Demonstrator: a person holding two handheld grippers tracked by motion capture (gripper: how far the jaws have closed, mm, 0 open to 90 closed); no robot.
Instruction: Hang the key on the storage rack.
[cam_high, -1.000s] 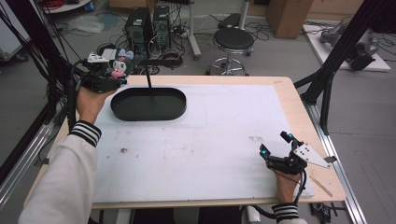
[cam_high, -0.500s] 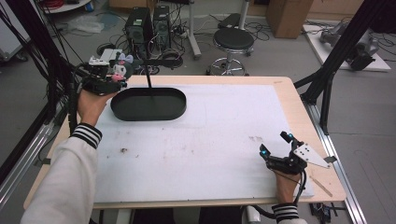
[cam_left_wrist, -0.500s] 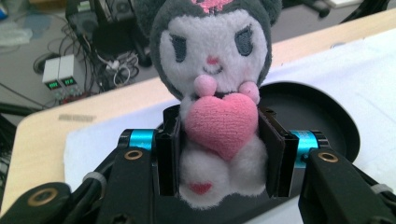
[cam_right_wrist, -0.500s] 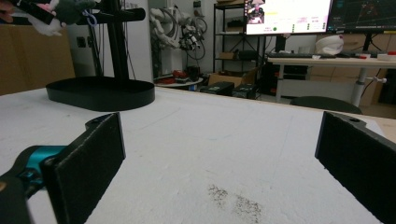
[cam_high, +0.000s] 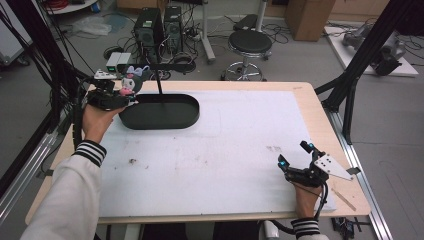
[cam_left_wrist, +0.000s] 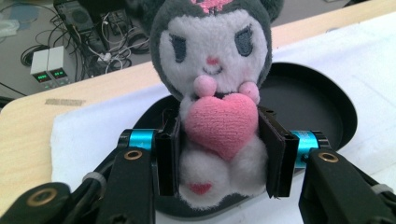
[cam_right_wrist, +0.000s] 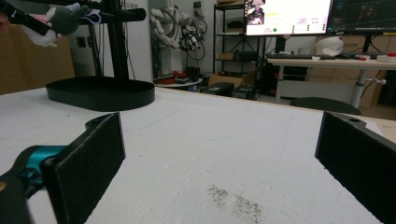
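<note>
Plush toy (cam_left_wrist: 215, 88): dark grey hood w/ pink bit on top, white face, small pink nose, pink heart hugged at the chest, tiny red heart on the white belly. Left hand-held gripper (cam_left_wrist: 219, 158) has it clamped at the body, a black pad on each side of the heart, jaws closed in on it, toy upright and facing that gripper's camera. From the high view the left hand-held gripper (cam_high: 112, 95) holds the toy (cam_high: 129, 82) above the far-left part of the surface, just over the left end of the black oval tray (cam_high: 160, 111), not touching it. A thin black post w/ a crossbar (cam_high: 159, 75) rises at the tray's far side.

Surface (cam_high: 240, 150) is a light wood top covered w/ a white sheet, a few dark smudges on it. Right hand-held gripper (cam_high: 295, 159) sits low at the near-right corner, jaws wide apart, nothing between them; in its own view the pads (cam_right_wrist: 88, 163) frame bare sheet and a grey smudge (cam_right_wrist: 233, 200).

Room: computer towers (cam_high: 160, 22), cables on the floor and a round black stool (cam_high: 249, 42) behind the surface; monitors (cam_right_wrist: 287, 16) glow in the right gripper view.
</note>
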